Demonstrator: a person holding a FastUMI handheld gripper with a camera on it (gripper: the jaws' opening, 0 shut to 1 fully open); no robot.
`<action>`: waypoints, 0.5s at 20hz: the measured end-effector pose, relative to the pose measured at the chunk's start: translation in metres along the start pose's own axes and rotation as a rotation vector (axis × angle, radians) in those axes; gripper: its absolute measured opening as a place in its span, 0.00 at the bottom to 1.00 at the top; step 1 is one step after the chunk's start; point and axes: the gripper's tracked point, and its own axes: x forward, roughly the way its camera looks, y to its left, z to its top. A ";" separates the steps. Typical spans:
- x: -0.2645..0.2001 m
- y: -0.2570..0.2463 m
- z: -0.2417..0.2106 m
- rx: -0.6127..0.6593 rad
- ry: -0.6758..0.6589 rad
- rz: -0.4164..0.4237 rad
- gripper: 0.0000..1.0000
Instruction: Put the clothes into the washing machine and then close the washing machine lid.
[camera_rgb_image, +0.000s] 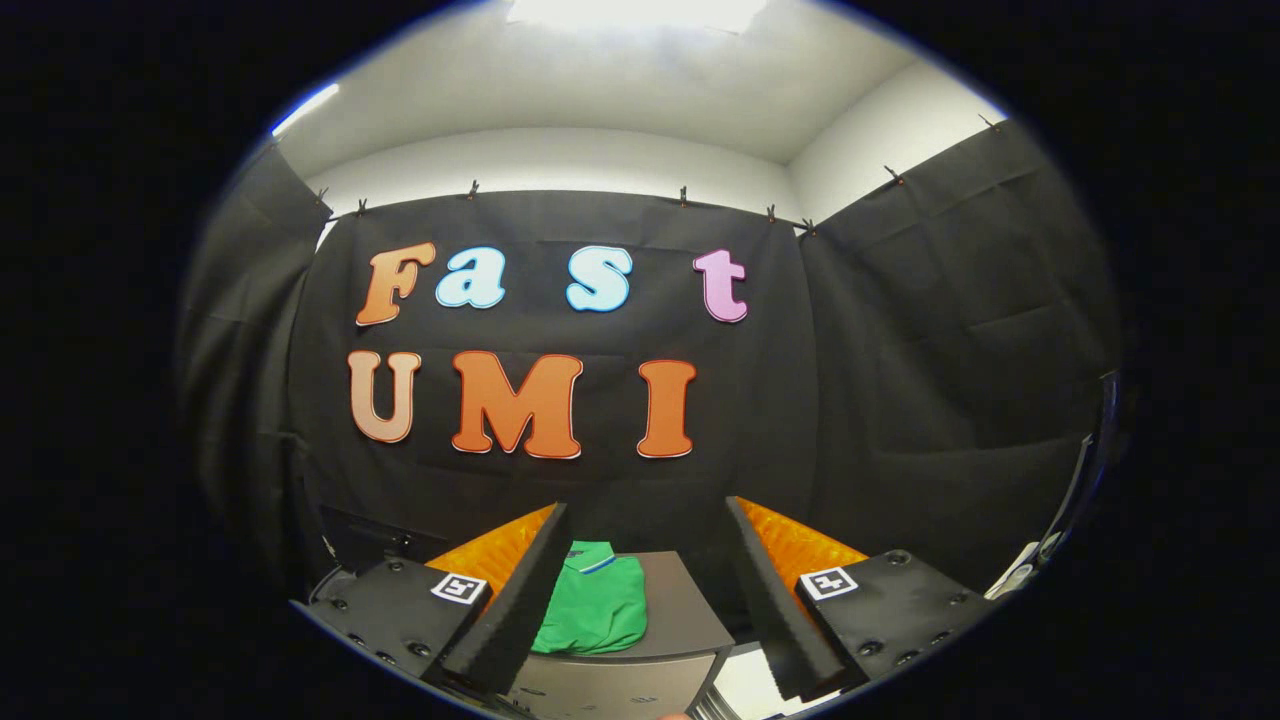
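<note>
Nearest, gripper (648, 585) with its two fingers spread wide apart, holding nothing, tilted slightly downward toward a shirt. Square printed markers on the finger mounts, one on each.

Just ahead of the fingers and lower, a green shirt (597, 608), folded flat, collar with a pale stripe at the end farther from the fingers. Lying on top of a grey cabinet (690, 620), toward the left side of that top, partly hidden behind the left finger. Right of the shirt, bare grey surface.

Likely handling of the shirt: light, soft, limp, no fragility; apt to unfold and droop once lifted, so a sleeve or hem could trail. Best hold probably a pinch through the thick middle of the fold, or at the near edge where the layers stack, fingers closing well down onto the cloth to catch more than the top layer.

Beyond the shirt, a black cloth wall (900, 400) pegged along a line, then pale wall and ceiling above. Washing machine not identifiable from here.
</note>
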 end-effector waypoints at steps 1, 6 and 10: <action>0.001 0.003 -0.002 0.004 0.003 0.004 0.98; 0.006 0.017 -0.001 0.004 -0.002 0.030 0.98; 0.008 0.023 0.000 0.032 -0.012 0.030 0.98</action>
